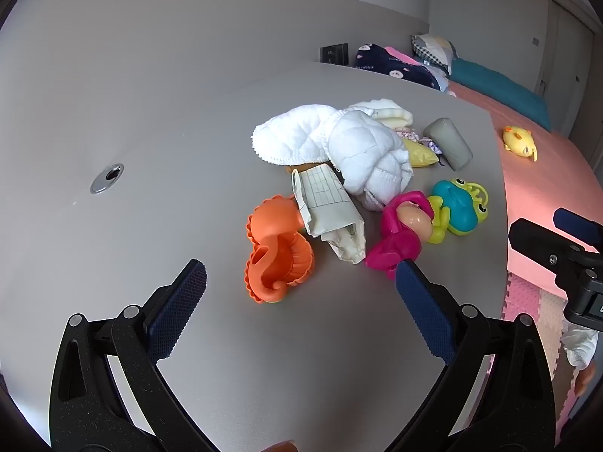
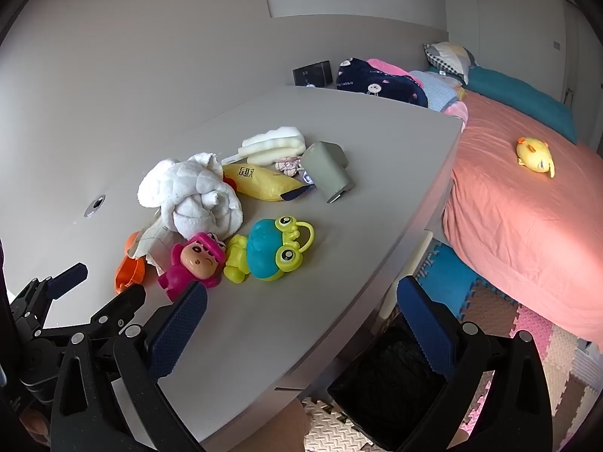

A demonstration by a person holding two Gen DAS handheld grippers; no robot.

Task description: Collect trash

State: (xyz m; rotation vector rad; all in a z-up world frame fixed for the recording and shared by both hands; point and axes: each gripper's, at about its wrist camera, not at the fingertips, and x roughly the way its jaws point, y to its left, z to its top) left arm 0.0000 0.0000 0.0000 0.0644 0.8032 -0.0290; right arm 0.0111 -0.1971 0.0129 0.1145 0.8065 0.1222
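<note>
Left wrist view: the left gripper [image 1: 300,277] hangs over the grey table [image 1: 150,207] with its jaws wide apart and nothing between them. Just beyond its tips lies an orange toy [image 1: 277,252], and leaning on that toy's far side is a crumpled sheet of grid paper [image 1: 331,211]. To the right of the paper a pink doll [image 1: 399,231] lies against a teal frog [image 1: 458,203]. Behind the paper, a white quilted cloth [image 1: 339,147] is heaped, partly over the paper's far end. Farther back sit a yellow packet [image 1: 420,154], a grey roll [image 1: 448,143] and a folded cream cloth [image 1: 384,111]. The right gripper [image 1: 557,241] shows at the right edge.

In the right wrist view, the right gripper [image 2: 301,295] is also spread open and empty, one finger over the table's near corner and the other out past its edge. Below that outer finger, on the floor beside the table, stands a black bin [image 2: 388,380]. Past the table is a bed [image 2: 527,218] with a yellow plush [image 2: 535,156] on its pink cover.
</note>
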